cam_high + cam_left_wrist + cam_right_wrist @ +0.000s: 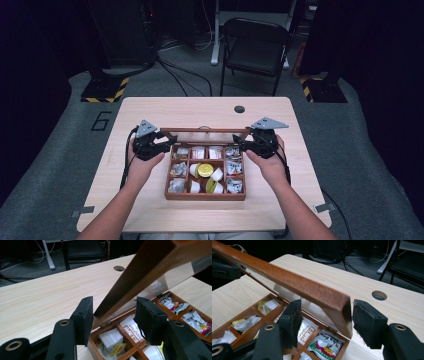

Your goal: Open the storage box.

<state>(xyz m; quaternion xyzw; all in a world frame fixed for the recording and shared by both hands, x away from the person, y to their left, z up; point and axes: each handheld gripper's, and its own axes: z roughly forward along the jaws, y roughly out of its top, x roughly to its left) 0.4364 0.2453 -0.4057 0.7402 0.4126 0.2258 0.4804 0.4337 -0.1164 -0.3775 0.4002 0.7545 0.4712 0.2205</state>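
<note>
Box point(205, 196): your wooden compartment box sits on the table point(150, 210), centred between your two hands, with its base flat.
Lid point(205, 131): hinged at the far edge and raised, with a clear pane in a wooden frame.
Left gripper point(113, 315): your jaws straddle the lid's left corner. One pad touches the frame; the other stands clear, so the grip is not clenched.
Right gripper point(325, 320): your jaws straddle the lid's right corner with a gap on each side, released.
Contents: tea bags point(323, 345) and sachets fill the outer compartments; capsules point(205, 170) lie in the middle ones.
</note>
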